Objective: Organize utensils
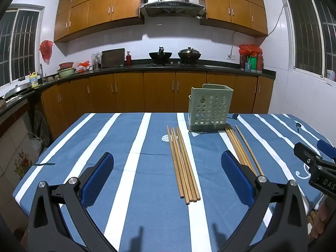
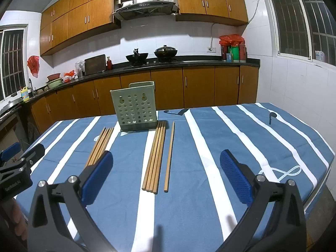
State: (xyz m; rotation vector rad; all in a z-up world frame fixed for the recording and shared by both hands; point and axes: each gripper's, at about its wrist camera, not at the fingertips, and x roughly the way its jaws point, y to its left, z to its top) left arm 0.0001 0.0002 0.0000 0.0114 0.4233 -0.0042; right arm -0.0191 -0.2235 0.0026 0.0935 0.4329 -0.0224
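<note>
Lying lengthwise ahead of left gripper [image 1: 167, 178], left chopstick bundle [image 1: 183, 166] points toward holder [image 1: 210, 107]; both grippers wide, empty; right gripper [image 2: 166, 178] faces right bundle [image 2: 155, 157]

Left gripper [image 1: 168, 172]: jaws wide apart, empty, above blue striped tablecloth [image 1: 105, 147]. Between the fingers, ahead: bundle of wooden chopsticks [image 1: 183, 166]. Beyond, slightly right: green perforated holder [image 1: 210, 108], upright. Behind right finger: second chopstick group [image 1: 241, 147]. Far right: right gripper [image 1: 315, 163].
</note>
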